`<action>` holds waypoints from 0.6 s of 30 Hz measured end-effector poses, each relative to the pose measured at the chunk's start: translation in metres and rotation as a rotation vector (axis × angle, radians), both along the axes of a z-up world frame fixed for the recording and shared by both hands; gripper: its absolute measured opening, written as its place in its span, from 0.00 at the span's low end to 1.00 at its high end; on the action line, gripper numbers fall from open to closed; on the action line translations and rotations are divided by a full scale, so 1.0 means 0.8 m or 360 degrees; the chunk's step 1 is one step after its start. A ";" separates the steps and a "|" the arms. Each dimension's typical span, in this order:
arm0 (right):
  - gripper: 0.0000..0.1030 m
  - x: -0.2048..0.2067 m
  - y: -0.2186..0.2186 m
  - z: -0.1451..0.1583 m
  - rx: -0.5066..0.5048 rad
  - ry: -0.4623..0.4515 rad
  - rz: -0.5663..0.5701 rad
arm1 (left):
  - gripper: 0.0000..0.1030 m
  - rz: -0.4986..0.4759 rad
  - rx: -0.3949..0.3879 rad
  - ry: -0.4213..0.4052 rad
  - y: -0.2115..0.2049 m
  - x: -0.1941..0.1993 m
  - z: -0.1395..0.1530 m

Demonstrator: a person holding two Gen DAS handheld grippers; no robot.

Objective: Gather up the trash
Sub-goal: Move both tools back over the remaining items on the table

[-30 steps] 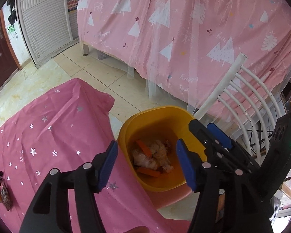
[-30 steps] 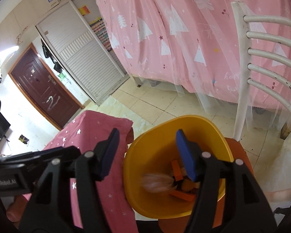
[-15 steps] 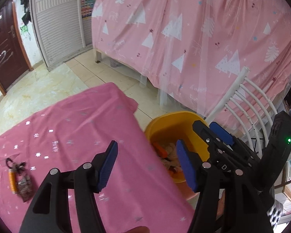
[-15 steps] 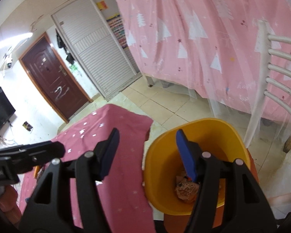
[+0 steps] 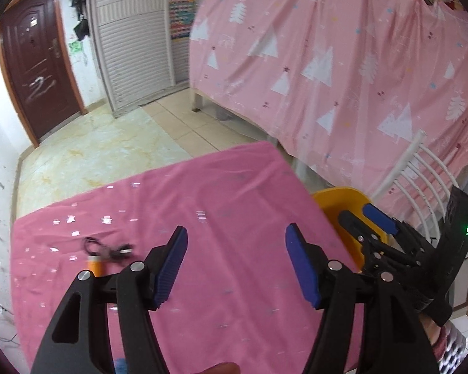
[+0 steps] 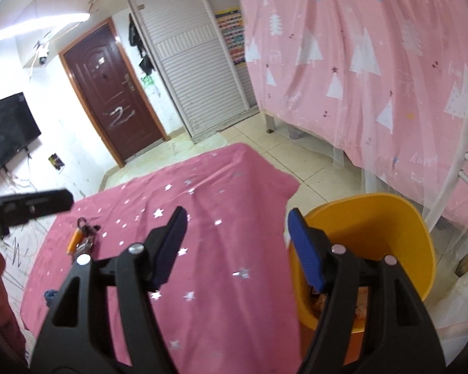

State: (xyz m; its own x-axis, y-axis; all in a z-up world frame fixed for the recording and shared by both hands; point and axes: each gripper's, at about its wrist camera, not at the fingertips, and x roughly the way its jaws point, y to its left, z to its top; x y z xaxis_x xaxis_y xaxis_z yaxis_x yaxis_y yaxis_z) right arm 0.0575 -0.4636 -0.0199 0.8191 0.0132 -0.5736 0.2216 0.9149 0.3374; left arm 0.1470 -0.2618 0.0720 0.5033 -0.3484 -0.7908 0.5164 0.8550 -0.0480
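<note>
Both tools are empty: left tool (image 5: 235, 263) open, right tool (image 6: 235, 246) opening, over the pink-clothed table (image 5: 240, 193). Trash sits in the yellow bin (image 6: 390, 218) beside the table's right edge. Next pickup is probably the small orange-and-dark clutter (image 6: 82, 238) near the far-left corner.

left gripper (image 5: 235, 260): we swung it off the yellow bin (image 5: 340, 208) onto the pink starred cloth (image 5: 227, 193); bin slid from centre to 3 o'clock
left jaws: opening, a bit wider than before, nothing between them
right gripper (image 6: 237, 247): we pulled it off the bin (image 6: 374, 227) too; bin now sits at 4 o'clock, cloth (image 6: 202, 193) fills the middle
right jaws: opening, nothing between them
trash drop: the blurred falling scrap we saw earlier is gone from the air
keys with orange tag (image 5: 104, 254): shifted from 8 o'clock edge toward 9 o'clock, nearer centre
</note>
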 end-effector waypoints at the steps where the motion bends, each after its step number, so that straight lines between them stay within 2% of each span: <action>1: 0.63 0.002 0.006 0.000 -0.0003 0.0004 0.0011 | 0.58 0.0015 -0.0002 -0.0007 0.009 0.004 0.002; 6: 0.63 0.019 0.035 0.001 -0.0017 0.0032 0.0085 | 0.66 0.0096 0.0008 -0.0037 0.056 0.022 0.007; 11: 0.63 0.036 0.068 0.001 -0.0051 0.0063 0.0167 | 0.66 0.0167 0.0012 -0.0025 0.095 0.041 0.001; 18: 0.63 0.059 0.116 0.002 -0.0125 0.0108 0.0291 | 0.66 0.0231 0.0021 0.0039 0.138 0.064 -0.026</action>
